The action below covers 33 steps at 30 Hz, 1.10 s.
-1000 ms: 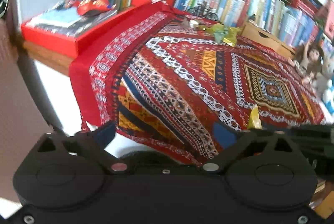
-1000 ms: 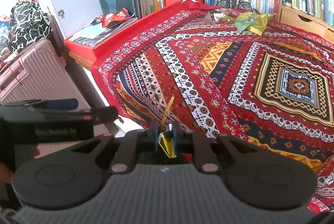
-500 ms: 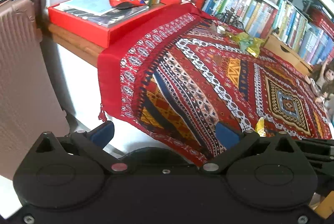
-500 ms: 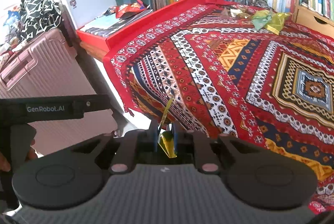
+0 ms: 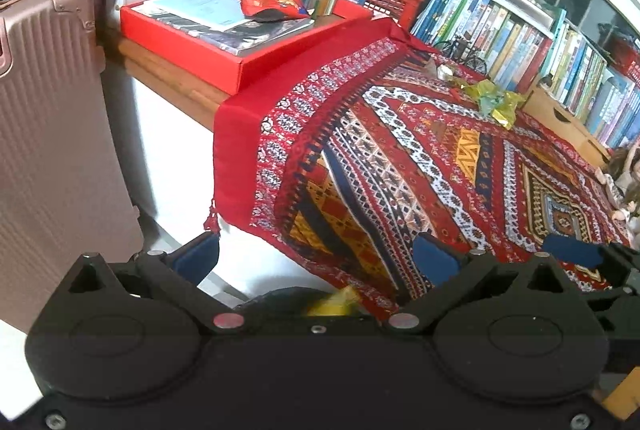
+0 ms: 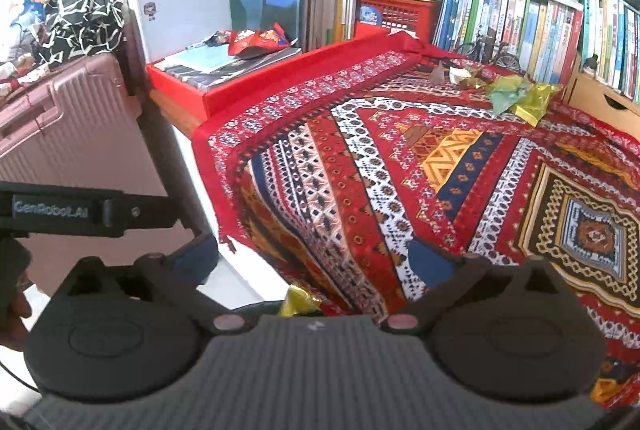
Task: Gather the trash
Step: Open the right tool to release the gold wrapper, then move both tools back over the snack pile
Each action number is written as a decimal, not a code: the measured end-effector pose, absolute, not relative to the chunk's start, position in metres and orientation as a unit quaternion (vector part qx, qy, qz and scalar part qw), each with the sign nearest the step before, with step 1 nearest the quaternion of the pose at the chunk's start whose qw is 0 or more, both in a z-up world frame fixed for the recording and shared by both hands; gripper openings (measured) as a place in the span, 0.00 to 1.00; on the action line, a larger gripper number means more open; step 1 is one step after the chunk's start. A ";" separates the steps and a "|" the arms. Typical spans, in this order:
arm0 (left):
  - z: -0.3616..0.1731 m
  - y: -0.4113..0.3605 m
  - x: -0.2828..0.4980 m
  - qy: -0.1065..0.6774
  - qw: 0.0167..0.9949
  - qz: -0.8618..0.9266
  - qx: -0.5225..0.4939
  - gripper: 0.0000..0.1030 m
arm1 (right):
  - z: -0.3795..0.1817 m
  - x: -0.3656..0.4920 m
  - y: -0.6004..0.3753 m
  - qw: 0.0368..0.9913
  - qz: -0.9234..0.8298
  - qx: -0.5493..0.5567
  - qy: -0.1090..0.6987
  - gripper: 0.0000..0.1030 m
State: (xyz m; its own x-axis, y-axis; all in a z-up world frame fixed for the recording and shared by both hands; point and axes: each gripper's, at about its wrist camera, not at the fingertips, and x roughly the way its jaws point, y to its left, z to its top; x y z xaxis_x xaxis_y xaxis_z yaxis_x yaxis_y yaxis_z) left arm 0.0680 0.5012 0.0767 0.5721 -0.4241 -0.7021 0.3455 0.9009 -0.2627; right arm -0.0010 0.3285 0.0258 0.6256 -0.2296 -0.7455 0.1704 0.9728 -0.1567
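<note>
A small yellow wrapper (image 6: 298, 300) lies loose just below my right gripper (image 6: 314, 256), whose blue pads (image 6: 430, 258) stand wide apart with nothing between them. In the left wrist view the same yellow wrapper (image 5: 334, 304) shows over a dark rounded rim (image 5: 276, 300), mostly hidden by the gripper body. My left gripper (image 5: 316, 256) is open and empty beside the hanging edge of the patterned red cloth (image 5: 360, 189). Crumpled green-yellow wrappers (image 6: 520, 97) lie far back on the cloth. A red snack packet (image 6: 256, 39) rests on the red box (image 6: 208, 93).
A pink suitcase (image 5: 52, 149) stands at the left, close to the table's white side. Rows of books (image 6: 520, 13) line the back. A small model bicycle (image 6: 492, 53) and a wooden drawer box (image 6: 600, 101) sit at the rear right. A hand (image 6: 12, 310) holds the left gripper's handle.
My right gripper has opened and let go of the yellow wrapper, which now sits below its fingers. Both grippers have drawn back and down from the table edge.
</note>
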 end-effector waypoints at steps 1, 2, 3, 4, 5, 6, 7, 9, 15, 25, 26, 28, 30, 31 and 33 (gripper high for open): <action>0.076 0.501 0.068 0.409 0.885 -0.218 -0.047 1.00 | 0.026 0.000 0.327 0.901 -0.114 -0.031 0.419 1.00; 0.076 0.500 0.069 0.410 0.885 -0.218 -0.046 1.00 | 0.025 0.000 0.325 0.900 -0.115 -0.026 0.419 1.00; 0.076 0.500 0.069 0.410 0.884 -0.218 -0.046 1.00 | 0.025 0.000 0.323 0.900 -0.117 -0.022 0.419 1.00; 0.076 0.500 0.070 0.411 0.884 -0.217 -0.045 1.00 | 0.026 0.001 0.322 0.900 -0.118 -0.019 0.419 1.00; 0.076 0.499 0.071 0.410 0.885 -0.217 -0.046 1.00 | 0.026 0.001 0.320 0.900 -0.121 -0.017 0.419 1.00; 0.077 0.499 0.071 0.410 0.885 -0.217 -0.047 1.00 | 0.026 0.001 0.319 0.900 -0.123 -0.016 0.418 1.00; 0.077 0.498 0.071 0.409 0.885 -0.216 -0.048 1.00 | 0.026 0.001 0.318 0.900 -0.124 -0.015 0.417 1.00; 0.077 0.498 0.073 0.410 0.885 -0.216 -0.049 1.00 | 0.027 -0.001 0.316 0.901 -0.125 -0.014 0.416 1.00; 0.076 0.492 0.074 0.413 0.883 -0.219 -0.046 1.00 | 0.030 -0.002 0.312 0.899 -0.131 -0.014 0.418 1.00; 0.096 0.463 0.078 0.398 0.881 -0.255 0.000 1.00 | 0.055 0.009 0.300 0.901 -0.126 -0.010 0.415 1.00; 0.098 0.460 0.079 0.397 0.881 -0.258 0.003 1.00 | 0.058 0.010 0.298 0.902 -0.126 -0.009 0.414 1.00; 0.102 0.453 0.082 0.394 0.881 -0.263 0.008 1.00 | 0.061 0.012 0.294 0.902 -0.126 -0.011 0.413 1.00; 0.105 0.445 0.085 0.391 0.881 -0.267 0.014 1.00 | 0.064 0.015 0.289 0.902 -0.127 -0.014 0.412 1.00; 0.106 0.441 0.087 0.390 0.880 -0.269 0.015 1.00 | 0.065 0.017 0.287 0.902 -0.128 -0.016 0.411 1.00; 0.107 0.433 0.093 0.390 0.879 -0.275 0.019 1.00 | 0.068 0.021 0.280 0.904 -0.127 -0.018 0.408 1.00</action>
State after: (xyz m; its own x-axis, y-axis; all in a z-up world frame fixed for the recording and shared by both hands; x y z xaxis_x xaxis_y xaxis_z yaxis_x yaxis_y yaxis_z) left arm 0.0928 0.4331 0.1068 0.5445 -0.4682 -0.6959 0.4972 0.8484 -0.1817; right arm 0.0207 0.2800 0.0685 0.6349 -0.2445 -0.7329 0.2156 0.9670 -0.1359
